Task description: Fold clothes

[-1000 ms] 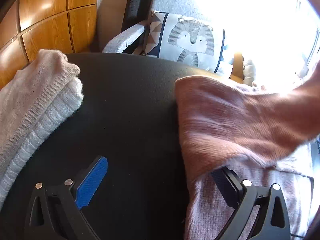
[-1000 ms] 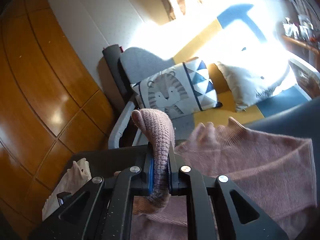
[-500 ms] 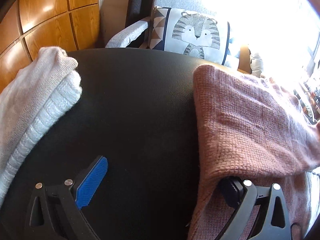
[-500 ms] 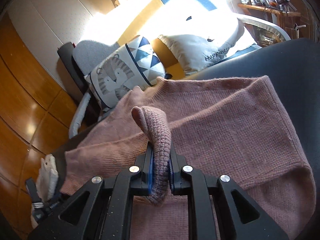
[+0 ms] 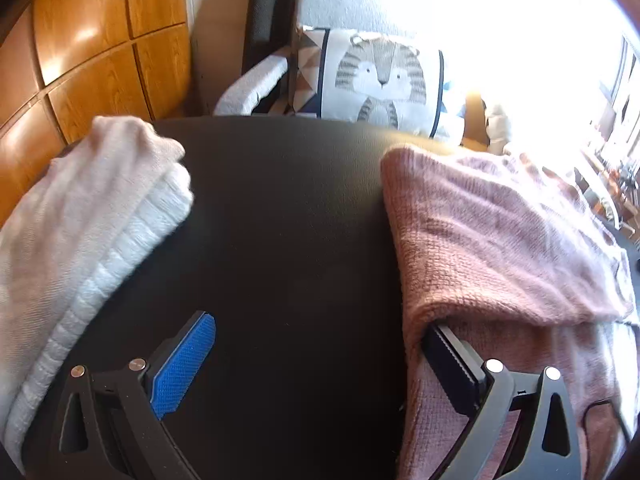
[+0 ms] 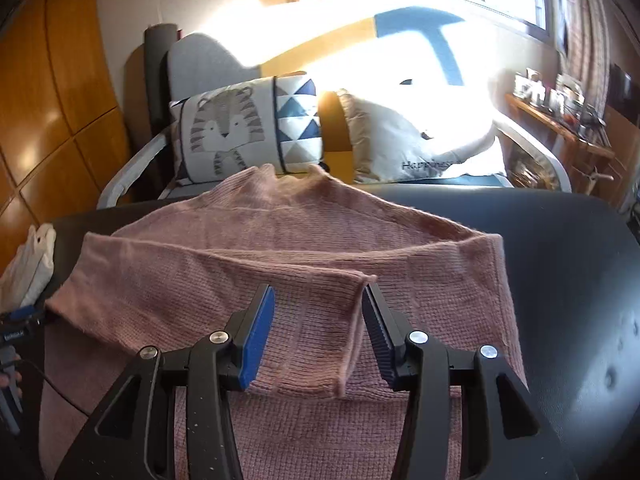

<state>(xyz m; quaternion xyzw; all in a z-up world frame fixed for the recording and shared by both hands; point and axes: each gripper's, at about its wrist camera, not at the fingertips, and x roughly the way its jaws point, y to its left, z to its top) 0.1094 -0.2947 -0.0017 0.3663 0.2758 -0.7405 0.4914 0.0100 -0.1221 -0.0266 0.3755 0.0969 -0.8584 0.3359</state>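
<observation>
A pink knitted sweater [image 6: 280,240] lies spread on the black padded table [image 6: 560,280]. One sleeve [image 6: 312,320] is folded flat across its body. My right gripper [image 6: 319,292] hovers low over that sleeve with its jaws opening; the cuff end lies between them and the pads do not press on it. In the left wrist view the sweater [image 5: 500,240] fills the right side. My left gripper [image 5: 320,324] stands wide open at the sweater's left edge. Its blue-padded finger [image 5: 184,364] is over bare table, and its other finger [image 5: 452,364] is tucked under a fold of the knit.
A folded stack of white knitwear [image 5: 80,220] sits at the table's left end. Behind the table stands a sofa with a tiger cushion [image 6: 228,128] and a white cushion [image 6: 420,140]. Wood panelling lines the left wall, and a cluttered shelf [image 6: 560,108] lies far right.
My right gripper came down with the sleeve pinched upright, then let go; the sleeve now lies flat across the sweater. The left gripper stayed wide open at the sweater's edge.
</observation>
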